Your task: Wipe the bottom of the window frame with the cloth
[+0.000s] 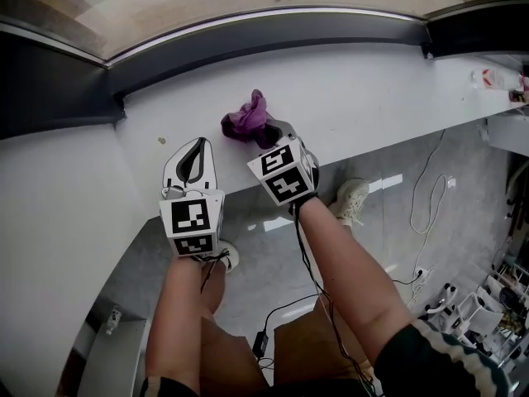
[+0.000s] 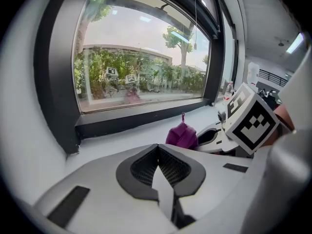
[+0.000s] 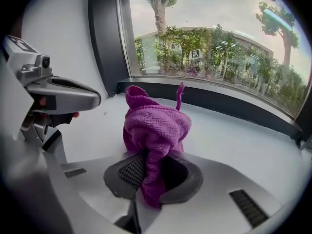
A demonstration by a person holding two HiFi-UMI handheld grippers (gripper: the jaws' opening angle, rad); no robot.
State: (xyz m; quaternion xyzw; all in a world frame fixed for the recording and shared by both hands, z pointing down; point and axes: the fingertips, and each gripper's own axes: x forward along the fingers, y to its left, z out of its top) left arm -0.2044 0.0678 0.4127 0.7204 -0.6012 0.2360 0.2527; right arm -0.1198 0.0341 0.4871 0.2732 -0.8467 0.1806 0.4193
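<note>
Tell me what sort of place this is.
Probably an office or lab interior, at a big window with a dark frame over a deep white sill; cables trail over the glossy floor.

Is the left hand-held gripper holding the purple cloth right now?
No, the left hand-held gripper is shut empty; the right hand-held gripper clamps the purple cloth.

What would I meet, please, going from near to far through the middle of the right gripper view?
right gripper, shut on the purple cloth → white sill → dark bottom window frame → window glass → trees outside
</note>
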